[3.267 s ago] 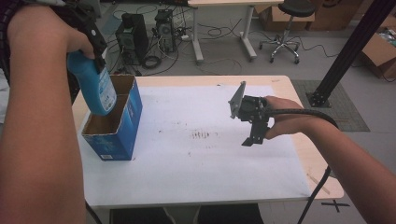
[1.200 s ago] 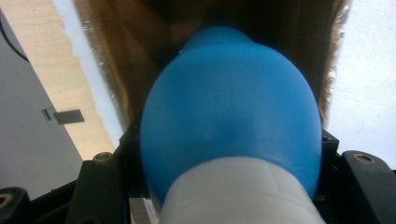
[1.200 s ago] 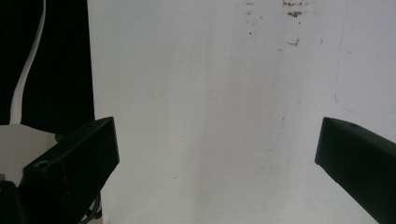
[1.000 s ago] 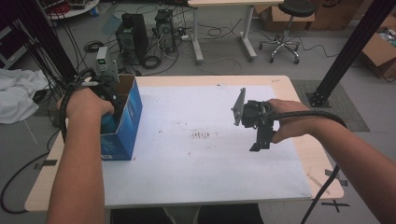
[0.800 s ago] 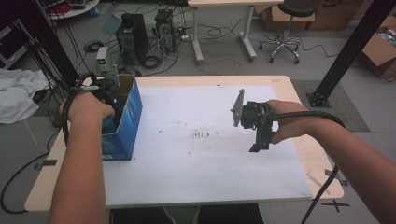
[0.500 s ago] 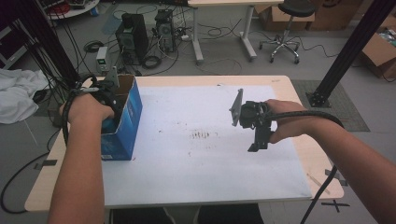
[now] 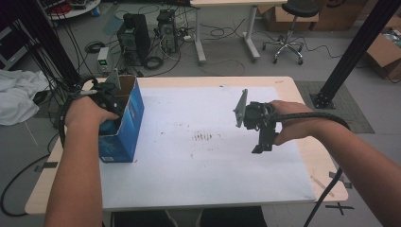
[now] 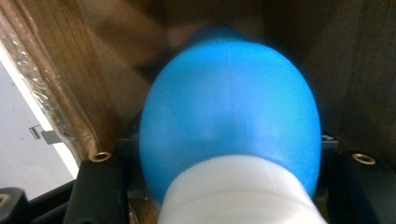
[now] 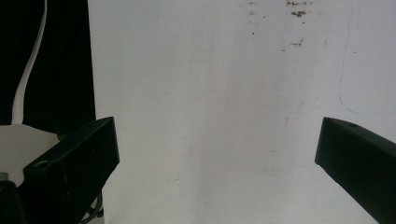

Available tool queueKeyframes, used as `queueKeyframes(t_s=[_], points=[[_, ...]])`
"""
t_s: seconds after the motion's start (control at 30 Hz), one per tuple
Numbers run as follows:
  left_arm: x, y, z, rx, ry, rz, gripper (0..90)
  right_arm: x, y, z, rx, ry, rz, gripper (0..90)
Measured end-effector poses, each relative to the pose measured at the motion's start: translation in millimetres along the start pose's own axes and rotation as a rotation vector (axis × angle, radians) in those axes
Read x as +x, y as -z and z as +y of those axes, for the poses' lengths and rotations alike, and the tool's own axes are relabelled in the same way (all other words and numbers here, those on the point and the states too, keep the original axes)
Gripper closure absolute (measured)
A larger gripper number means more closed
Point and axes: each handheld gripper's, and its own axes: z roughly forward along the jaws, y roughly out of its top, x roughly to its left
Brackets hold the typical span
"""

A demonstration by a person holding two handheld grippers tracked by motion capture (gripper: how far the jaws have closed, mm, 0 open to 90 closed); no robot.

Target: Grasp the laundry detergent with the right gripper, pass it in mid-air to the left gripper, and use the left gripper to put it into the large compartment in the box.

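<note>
Low in the left gripper view, the left gripper (image 8: 224, 186) has its jaws clenched on a blue bottle (image 8: 231, 116) with a white cap (image 8: 240, 193). The cap sits nearest the camera at the bottom centre, and the blue body swells up behind it into the middle of the frame. Brown cardboard walls stand close on both sides and behind the bottle, so it is inside the box (image 8: 56, 79).

In the high view, the left hand (image 7: 87, 113) at the middle left reaches down into the open top of this box (image 7: 125, 125), which is blue outside and brown inside. A patch of blue bottle (image 7: 109, 126) shows just under the hand, within the box. The box stands on the left edge of the white sheet (image 7: 203, 156) that covers the table (image 7: 309, 156).

To the right of centre, the right hand (image 7: 288, 123) holds the right gripper (image 7: 262, 147) above the bare sheet, well apart from the box. In the right gripper view its jaws stand wide and released, with nothing between them but the white sheet (image 9: 210, 93).
</note>
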Motion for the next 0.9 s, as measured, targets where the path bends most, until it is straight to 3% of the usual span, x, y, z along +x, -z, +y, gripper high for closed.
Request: queueKeyframes(t_s=[0.4, 0.7, 0.9], points=[[0.7, 3.2, -3.2, -0.012, 0.017, -0.022, 33.4, 1.6, -0.6, -0.7, 0.0, 0.001, -0.003, 0.0], [-3.2, 9.2, -4.5, -0.029, 0.013, 0.011, 32.4, 1.0, 0.0, -0.2, -0.009, 0.004, -0.007, 0.0], [-6.3, 22.3, -8.6, -0.053, 0.021, 0.031, 28.6, 1.0, 2.2, 2.0, -0.008, 0.008, -0.012, 0.0]])
